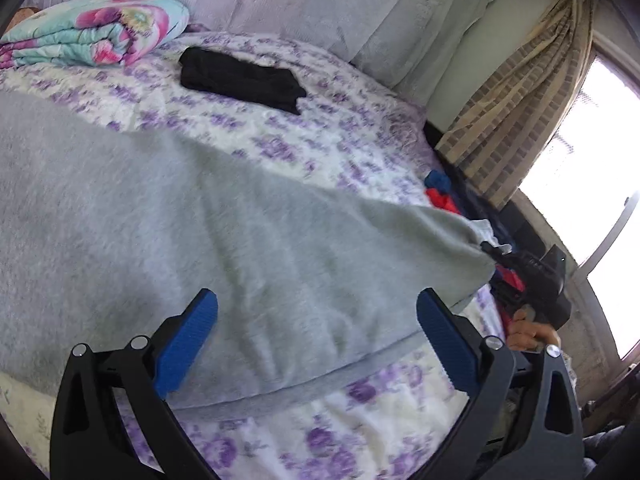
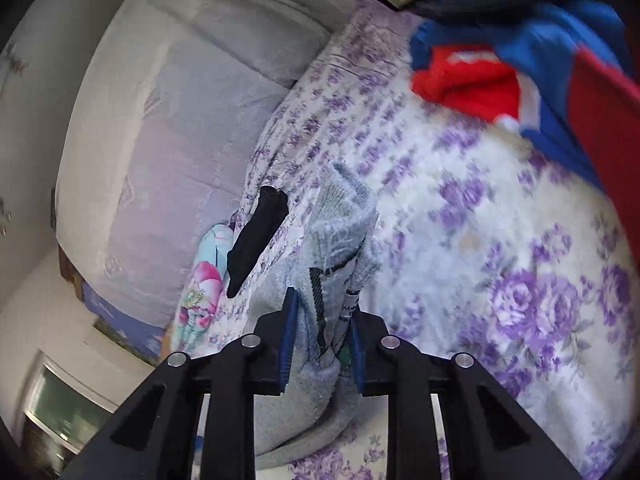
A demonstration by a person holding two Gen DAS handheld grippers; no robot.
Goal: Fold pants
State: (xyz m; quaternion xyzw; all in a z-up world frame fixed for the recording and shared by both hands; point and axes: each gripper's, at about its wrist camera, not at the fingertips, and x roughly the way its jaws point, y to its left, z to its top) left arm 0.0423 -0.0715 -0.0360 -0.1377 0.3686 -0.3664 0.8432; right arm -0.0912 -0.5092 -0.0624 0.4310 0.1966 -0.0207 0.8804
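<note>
The grey fleece pants (image 1: pixel 200 216) lie spread across the floral bed. My left gripper (image 1: pixel 316 312) is open, its blue pads (image 1: pixel 188 344) hovering just above the pants' near edge. My right gripper (image 2: pixel 322 320) is shut on the pants' waistband (image 2: pixel 340 240), with a label showing between the blue pads (image 2: pixel 288 340). In the left wrist view the right gripper (image 1: pixel 532 280) holds the pants' right corner, lifted off the bed.
The bed (image 1: pixel 320 140) has a purple floral sheet. A folded black garment (image 1: pixel 240 78) lies further back, a colourful rolled quilt (image 1: pixel 96 32) at back left. Red and blue clothes (image 2: pixel 520 72) pile at the bed's right edge. Curtain and window (image 1: pixel 580 140) at right.
</note>
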